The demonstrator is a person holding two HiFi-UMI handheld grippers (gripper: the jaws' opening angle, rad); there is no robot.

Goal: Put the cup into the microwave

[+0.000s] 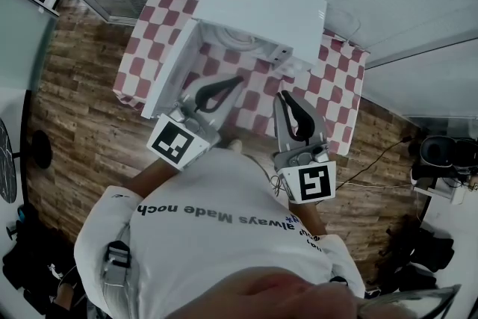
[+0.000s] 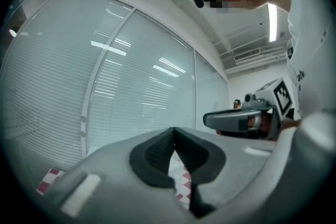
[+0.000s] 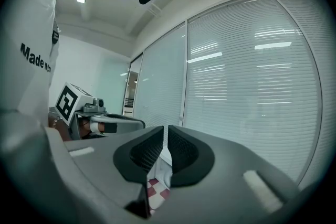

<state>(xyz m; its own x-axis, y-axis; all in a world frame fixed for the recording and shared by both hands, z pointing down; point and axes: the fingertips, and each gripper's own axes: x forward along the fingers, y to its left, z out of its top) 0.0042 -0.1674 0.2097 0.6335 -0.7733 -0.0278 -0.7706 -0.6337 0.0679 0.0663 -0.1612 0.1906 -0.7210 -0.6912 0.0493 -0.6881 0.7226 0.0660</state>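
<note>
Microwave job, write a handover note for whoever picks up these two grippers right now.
Left gripper: shut, holding nothing, held up near the chest.
Right gripper: shut, holding nothing, raised beside it.
The microwave stands on the checkered table, and its door is swung open to the left.
No cup can be made out for certain. A white round shape sits in the cavity, but I cannot tell if it is the cup.
Done: door open.
Left: check the cavity for the cup; if it is not there, find it and place it inside.
</note>
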